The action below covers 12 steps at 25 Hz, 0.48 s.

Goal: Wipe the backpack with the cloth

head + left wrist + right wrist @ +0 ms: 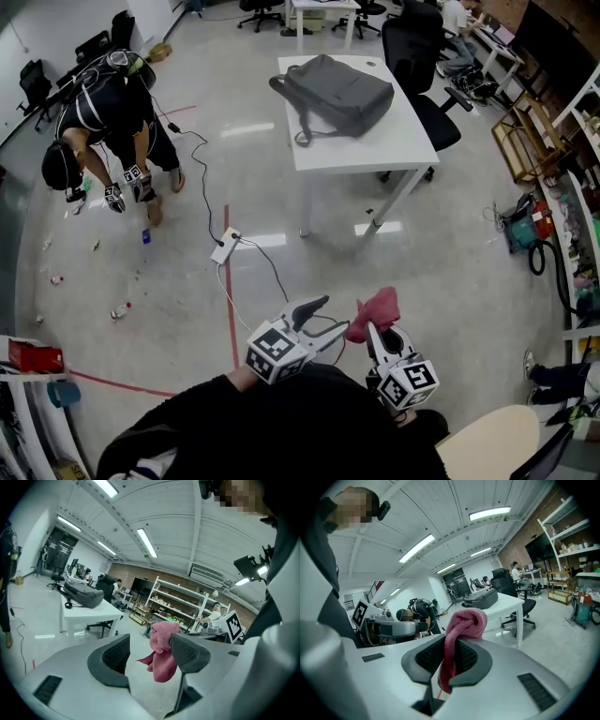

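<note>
A grey backpack lies flat on the white table far ahead; it also shows small in the left gripper view, backpack, and the right gripper view, backpack. A pink-red cloth is pinched in my right gripper, bunched above the jaws, cloth. My left gripper stands open beside it with nothing between its jaws; the cloth hangs just beyond them. Both grippers are close to my body, well short of the table.
A person in black bends over at the left, near small items scattered on the floor. A power strip and cables lie on the floor between me and the table. Black office chairs stand right of the table; shelves line the right wall.
</note>
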Each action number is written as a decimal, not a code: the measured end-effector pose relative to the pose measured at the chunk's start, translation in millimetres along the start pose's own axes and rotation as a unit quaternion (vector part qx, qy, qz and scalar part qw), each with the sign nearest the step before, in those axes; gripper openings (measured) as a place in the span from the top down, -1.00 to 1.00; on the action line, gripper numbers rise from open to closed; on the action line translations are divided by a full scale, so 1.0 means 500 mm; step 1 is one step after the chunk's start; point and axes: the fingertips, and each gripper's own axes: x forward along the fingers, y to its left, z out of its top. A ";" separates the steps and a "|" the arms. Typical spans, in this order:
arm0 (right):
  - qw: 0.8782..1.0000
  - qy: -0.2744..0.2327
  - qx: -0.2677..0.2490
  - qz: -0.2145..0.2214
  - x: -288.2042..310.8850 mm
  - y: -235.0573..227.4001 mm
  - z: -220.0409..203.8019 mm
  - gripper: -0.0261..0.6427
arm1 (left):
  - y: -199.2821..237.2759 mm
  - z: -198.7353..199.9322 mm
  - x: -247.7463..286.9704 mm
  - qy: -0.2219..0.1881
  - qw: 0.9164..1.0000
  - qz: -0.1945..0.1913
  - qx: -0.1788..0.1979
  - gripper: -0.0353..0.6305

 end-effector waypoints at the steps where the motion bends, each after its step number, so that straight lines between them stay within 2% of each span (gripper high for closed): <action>1: 1.000 0.001 0.001 -0.008 0.031 -0.007 0.017 0.80 | 0.031 0.020 0.008 -0.001 1.000 -0.009 0.001 0.03; 6: 0.999 0.019 0.006 -0.026 0.186 -0.022 0.065 0.80 | 0.196 0.079 0.025 -0.006 0.999 -0.033 -0.003 0.03; 12: 0.999 0.041 -0.006 -0.027 0.310 -0.031 0.114 0.80 | 0.351 0.122 -0.014 -0.034 0.999 -0.011 -0.011 0.03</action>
